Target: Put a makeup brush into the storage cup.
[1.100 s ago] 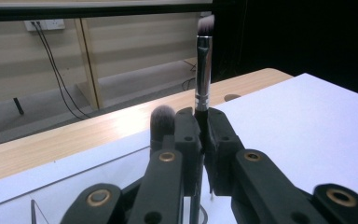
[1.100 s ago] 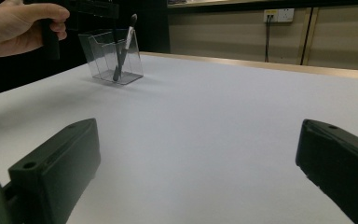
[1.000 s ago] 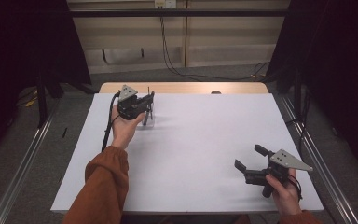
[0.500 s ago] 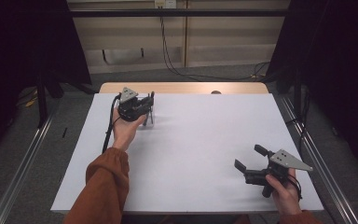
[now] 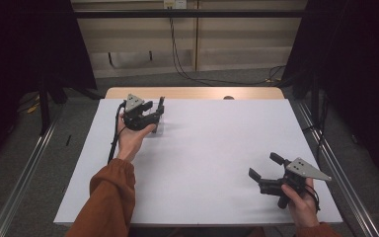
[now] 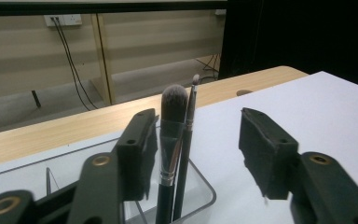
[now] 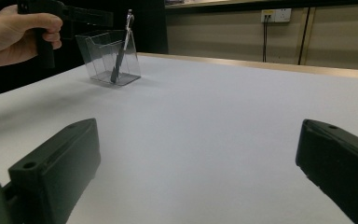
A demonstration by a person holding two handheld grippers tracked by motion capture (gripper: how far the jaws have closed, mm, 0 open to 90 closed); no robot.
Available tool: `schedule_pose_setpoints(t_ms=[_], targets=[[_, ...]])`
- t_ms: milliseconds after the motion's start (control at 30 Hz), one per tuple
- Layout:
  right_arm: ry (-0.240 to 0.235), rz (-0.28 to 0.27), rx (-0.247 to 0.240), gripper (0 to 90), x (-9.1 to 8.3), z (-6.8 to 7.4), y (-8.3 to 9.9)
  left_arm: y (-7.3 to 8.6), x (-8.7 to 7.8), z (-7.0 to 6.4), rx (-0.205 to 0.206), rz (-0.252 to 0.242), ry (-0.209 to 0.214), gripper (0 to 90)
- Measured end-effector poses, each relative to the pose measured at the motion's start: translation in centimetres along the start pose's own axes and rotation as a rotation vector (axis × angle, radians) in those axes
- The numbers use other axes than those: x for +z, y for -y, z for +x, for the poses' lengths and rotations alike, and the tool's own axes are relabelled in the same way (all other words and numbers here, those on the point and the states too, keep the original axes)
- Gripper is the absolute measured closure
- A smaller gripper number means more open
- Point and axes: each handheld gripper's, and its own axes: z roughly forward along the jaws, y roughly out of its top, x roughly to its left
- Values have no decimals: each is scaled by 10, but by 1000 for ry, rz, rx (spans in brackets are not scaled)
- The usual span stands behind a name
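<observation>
A clear plastic holder (image 7: 109, 58) stands at the table's far left, with a flat-headed makeup brush (image 6: 173, 135) and a thin brush (image 6: 189, 121) upright in it. My left gripper (image 5: 154, 109) hovers just above and in front of the holder (image 6: 200, 193). Its jaws are open, and the brushes stand close beside the left jaw, untouched. In the right gripper view, the left hand (image 7: 14, 30) shows beside the holder. My right gripper (image 5: 265, 166) rests low near the front right edge, open and holding nothing, pointing towards the holder.
The white table top (image 5: 212, 148) has a bare wooden strip (image 5: 197, 93) along its far edge. Cables (image 5: 187, 74) hang on the wall behind. Metal rails (image 5: 24, 173) run along the floor on both sides.
The left gripper has shifted only slightly over the holder. The right gripper has not moved.
</observation>
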Motion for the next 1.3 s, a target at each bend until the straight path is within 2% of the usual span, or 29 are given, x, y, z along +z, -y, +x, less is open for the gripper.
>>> schedule_pose_setpoints(t_ms=[133,267,467,567,667,800,933,1133,1200,1300], targets=[[18,-4,-7,0,0,-1,0,0,-5,1,-24,-7,2,350],[29,-10,0,0,-1,-3,1,1,-12,2,-29,-13,8,268],[28,-6,-5,0,-1,-4,1,4,-22,3,-55,-2,25,141],[28,-5,-14,0,-1,-5,2,3,-29,3,-48,-6,36,106],[24,-5,-21,0,-2,-5,2,3,-38,2,-33,-13,47,97],[23,-8,-26,0,-2,-5,2,5,-50,3,-42,-22,60,63],[19,-12,-52,0,-2,-3,2,6,-59,0,-51,-23,82,25],[17,-16,-40,0,-2,-3,1,11,-76,-5,-14,-42,106,20],[14,-13,-49,0,-1,-1,0,15,-81,-6,-20,-47,101,23],[7,-12,-62,0,-1,1,0,19,-88,-9,-5,-50,103,24]])
